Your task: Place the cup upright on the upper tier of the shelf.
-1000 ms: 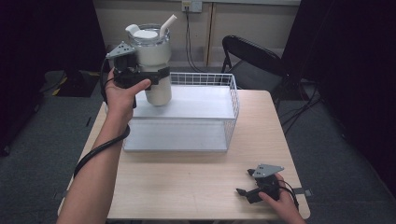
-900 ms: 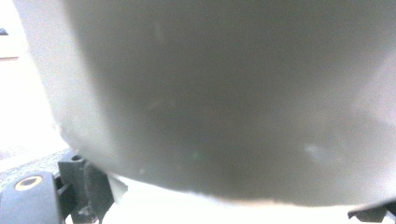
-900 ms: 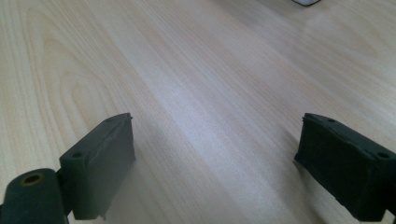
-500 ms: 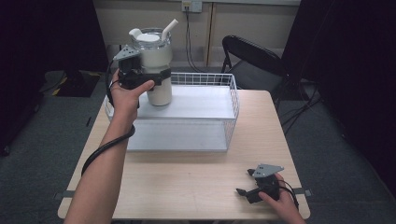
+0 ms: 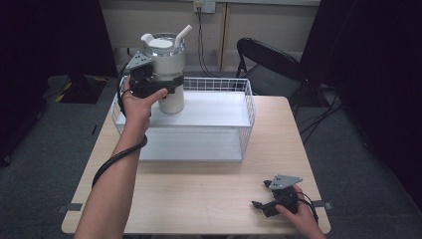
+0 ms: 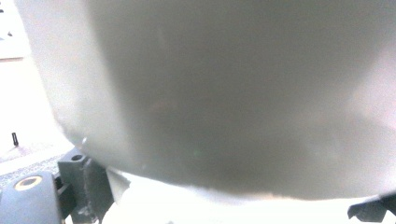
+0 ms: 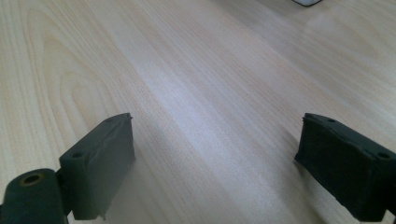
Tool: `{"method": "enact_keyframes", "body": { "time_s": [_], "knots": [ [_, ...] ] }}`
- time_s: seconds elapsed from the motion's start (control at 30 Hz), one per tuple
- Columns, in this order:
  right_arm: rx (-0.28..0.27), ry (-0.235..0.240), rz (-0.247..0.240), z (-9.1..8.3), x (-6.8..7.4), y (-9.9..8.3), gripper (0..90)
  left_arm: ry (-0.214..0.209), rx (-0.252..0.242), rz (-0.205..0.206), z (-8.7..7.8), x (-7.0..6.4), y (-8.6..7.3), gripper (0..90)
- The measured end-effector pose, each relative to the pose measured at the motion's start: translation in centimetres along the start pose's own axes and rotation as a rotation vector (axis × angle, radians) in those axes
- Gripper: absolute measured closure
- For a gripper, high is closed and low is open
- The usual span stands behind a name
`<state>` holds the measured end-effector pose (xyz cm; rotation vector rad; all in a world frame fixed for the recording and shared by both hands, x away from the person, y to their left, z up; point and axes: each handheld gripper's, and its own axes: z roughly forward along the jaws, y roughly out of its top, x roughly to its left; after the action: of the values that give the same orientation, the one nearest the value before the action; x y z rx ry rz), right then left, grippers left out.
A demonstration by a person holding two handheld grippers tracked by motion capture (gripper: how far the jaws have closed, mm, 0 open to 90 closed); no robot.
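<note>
A large white tumbler (image 5: 165, 62) with a lid and a bent straw stands upright over the far left corner of the white wire basket (image 5: 248, 107). Its base is at the basket's floor; whether it touches I cannot tell. My left gripper (image 5: 168, 85) is shut on the tumbler's middle from the left. In the left gripper view the tumbler (image 6: 224, 93) sits between the jaws of the left gripper (image 6: 229, 203), blurred and very close. My right gripper (image 5: 260, 194) rests low over the wooden table (image 5: 199, 194) at the front right. The right gripper (image 7: 215, 158) is open with bare wood between its jaws.
The basket takes up the far half of the table and has a flat white floor. A black folding chair (image 5: 268, 64) stands behind the table's far right corner. Cables hang from a wall socket behind the basket.
My left gripper has carried the tumbler a little to the right and down into the basket. The right gripper has stayed put.
</note>
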<state>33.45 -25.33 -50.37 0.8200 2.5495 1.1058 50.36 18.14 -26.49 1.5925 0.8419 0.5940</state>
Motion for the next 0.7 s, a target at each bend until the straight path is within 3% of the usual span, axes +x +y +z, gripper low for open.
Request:
{"method": "enact_keyframes", "body": {
  "time_s": [0.43,0.7],
  "knots": [
    [0.000,0.000,0.000,0.00,0.00,0.00,10.2,0.000,-0.016,0.051,-0.51,-0.48,-0.63,9.8],
    [0.000,0.000,0.000,0.00,0.00,0.00,10.2,0.007,-0.028,0.035,-0.57,-0.58,-0.84,9.5]
  ]
}}
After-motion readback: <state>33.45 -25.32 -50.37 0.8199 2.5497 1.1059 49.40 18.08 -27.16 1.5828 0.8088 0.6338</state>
